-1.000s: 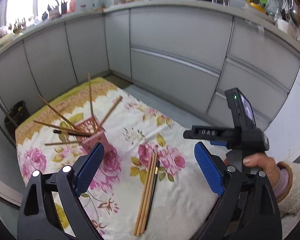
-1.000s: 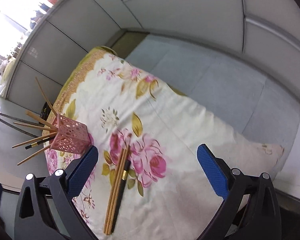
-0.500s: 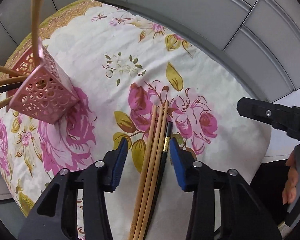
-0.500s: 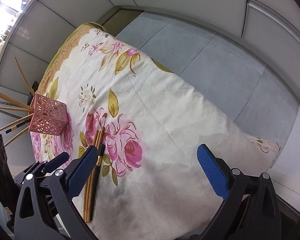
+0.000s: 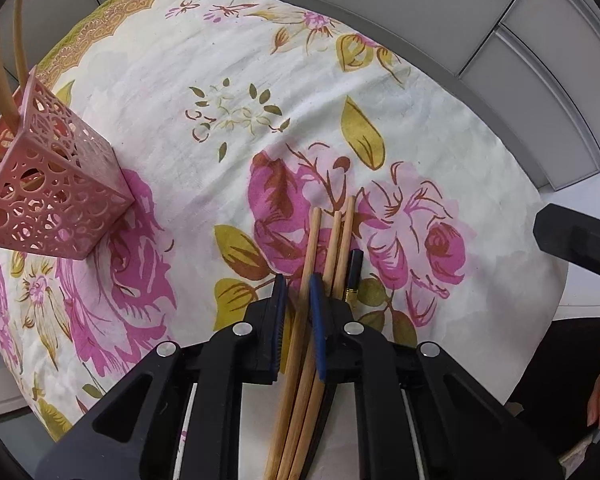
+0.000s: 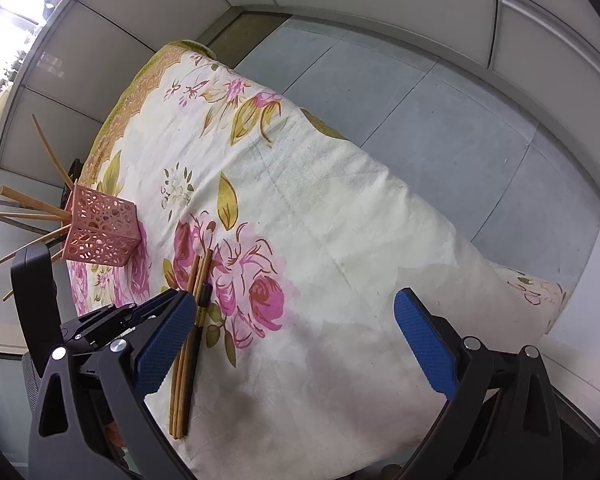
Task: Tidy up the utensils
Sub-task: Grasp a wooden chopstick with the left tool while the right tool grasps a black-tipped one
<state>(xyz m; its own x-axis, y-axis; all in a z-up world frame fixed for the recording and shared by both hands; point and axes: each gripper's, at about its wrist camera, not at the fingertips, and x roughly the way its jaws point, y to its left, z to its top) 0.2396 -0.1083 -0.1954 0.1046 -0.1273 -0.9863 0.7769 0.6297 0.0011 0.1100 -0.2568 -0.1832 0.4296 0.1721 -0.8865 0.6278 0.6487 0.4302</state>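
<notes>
Three wooden chopsticks [image 5: 332, 240] and one black chopstick [image 5: 354, 268] lie side by side on the floral cloth. My left gripper [image 5: 298, 288] is down on them, its blue pads closed on the leftmost wooden chopstick [image 5: 310, 248]. It also shows in the right wrist view [image 6: 180, 296] over the same bundle [image 6: 184, 360]. A pink perforated holder [image 5: 56, 184] with several chopsticks stands at the left, also seen in the right wrist view [image 6: 100, 232]. My right gripper [image 6: 296, 344] is wide open and empty above the cloth's near right part.
The floral tablecloth [image 6: 340, 216] covers a small table with grey floor [image 6: 440, 120] and grey cabinet fronts [image 5: 500, 20] beyond it. The table's far and right edges drop off close by.
My left gripper has dropped to the chopstick bundle and closed from half open onto one wooden chopstick. The right gripper has shifted slightly, still open.
</notes>
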